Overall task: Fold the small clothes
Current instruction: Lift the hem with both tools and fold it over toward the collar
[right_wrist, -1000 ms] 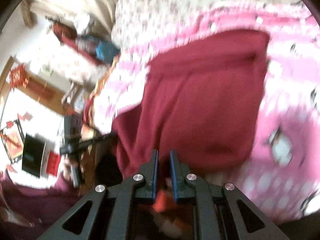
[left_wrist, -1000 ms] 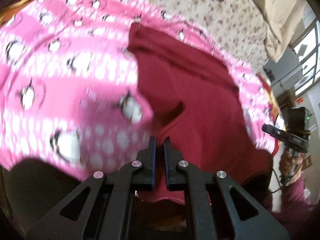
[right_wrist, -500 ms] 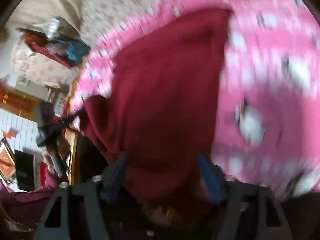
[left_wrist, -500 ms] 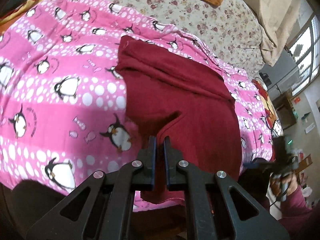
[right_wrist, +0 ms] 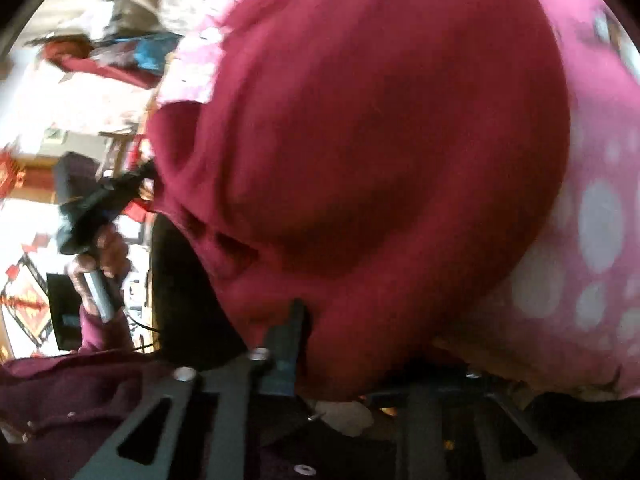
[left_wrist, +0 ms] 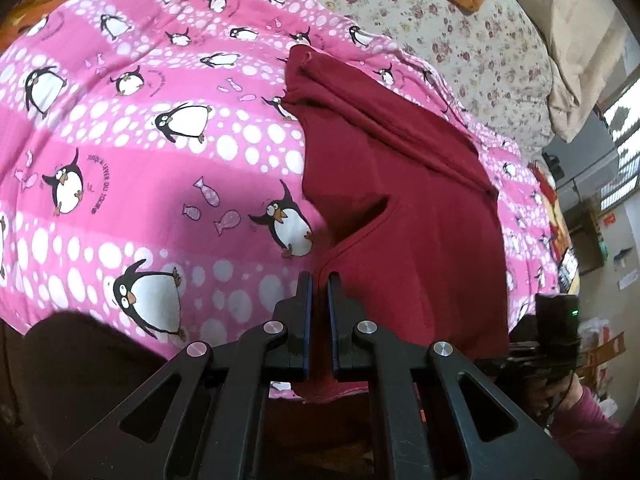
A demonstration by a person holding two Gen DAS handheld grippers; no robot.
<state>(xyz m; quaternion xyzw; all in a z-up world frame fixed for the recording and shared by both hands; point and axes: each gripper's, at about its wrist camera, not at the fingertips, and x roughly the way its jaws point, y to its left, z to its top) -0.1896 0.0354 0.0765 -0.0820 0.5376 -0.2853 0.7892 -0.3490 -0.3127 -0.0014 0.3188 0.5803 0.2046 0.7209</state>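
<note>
Right claw [right_wrist: 360, 320] has spread, seemingly around one maroon garment [left_wrist: 400, 200].

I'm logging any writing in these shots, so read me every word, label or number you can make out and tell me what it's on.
Curved dark lettering beside a penguin on the pink penguin blanket: looks like "LEVER DU ...", the rest too small and warped to read surely.
Orange sign on the far wall: too small to read.
Maroon garment: no text visible.
Right wrist view: too blurred to read anything.
</note>
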